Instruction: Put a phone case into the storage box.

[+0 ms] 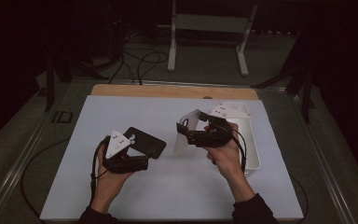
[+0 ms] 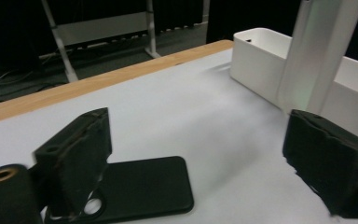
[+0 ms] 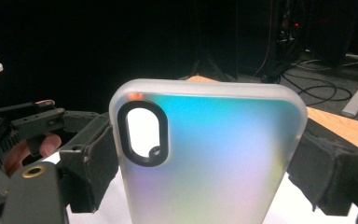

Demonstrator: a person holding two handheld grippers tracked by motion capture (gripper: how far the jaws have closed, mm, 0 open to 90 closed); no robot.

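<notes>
A black phone case (image 1: 144, 142) lies flat on the white table mat (image 1: 121, 112), camera hole down near my left jaw (image 2: 140, 191). My left gripper (image 1: 142, 158) hovers just beside and above it, jaws wide apart with nothing between them (image 2: 200, 126). My right gripper (image 1: 185, 133) is shut on a frosted, iridescent phone case (image 1: 189, 122), held upright on its long edge above the mat. Both pads press on the sides of this frosted case (image 3: 214, 163), whose oval camera cutout is at its upper left. The frosted case also rises at the right of the left gripper view (image 2: 317, 51).
A white rectangular bin (image 1: 249, 135) stands on the mat's right side, just behind my right hand, and appears again in the left gripper view (image 2: 256, 56). A wooden table edge (image 1: 168, 91) runs along the back. Cables and a white stand leg (image 1: 171, 42) lie on the floor beyond.
</notes>
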